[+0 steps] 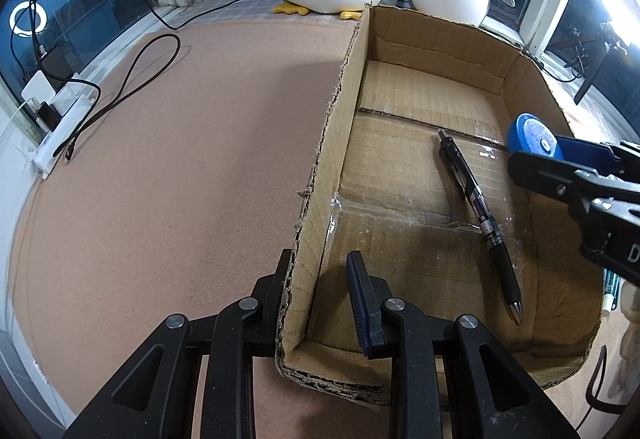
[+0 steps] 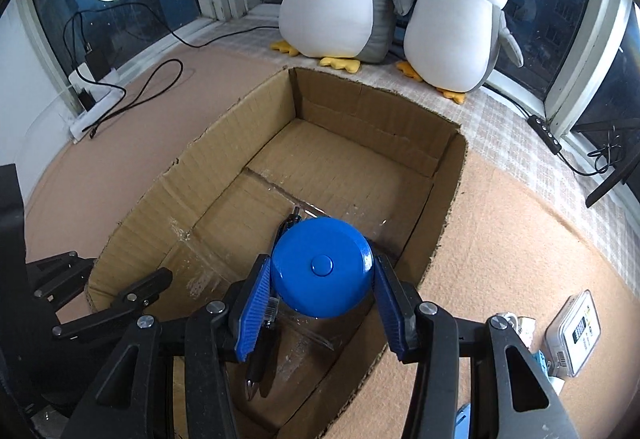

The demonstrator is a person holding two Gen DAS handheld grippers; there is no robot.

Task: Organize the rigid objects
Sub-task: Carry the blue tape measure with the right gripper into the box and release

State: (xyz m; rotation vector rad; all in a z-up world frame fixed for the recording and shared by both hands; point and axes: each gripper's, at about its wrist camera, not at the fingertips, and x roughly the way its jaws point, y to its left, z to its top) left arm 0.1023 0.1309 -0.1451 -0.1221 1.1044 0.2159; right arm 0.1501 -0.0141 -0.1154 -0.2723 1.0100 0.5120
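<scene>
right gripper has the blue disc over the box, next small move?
Probably lower a little and open. The right gripper holds the blue round tape measure above the cardboard box floor, over the black pen lying inside, while the left gripper straddles the box's near-left wall.

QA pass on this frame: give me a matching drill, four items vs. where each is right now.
Things:
1. blue round case
2. black pen
3. left gripper
4. plush penguins

Places:
A. lying flat on the floor of the cardboard box
B. sitting by the window behind the box
C. held between the right gripper's fingers, above the box
D. straddling the box's left wall, one finger inside, one outside

Pairs: 1-C, 2-A, 3-D, 4-B
</scene>
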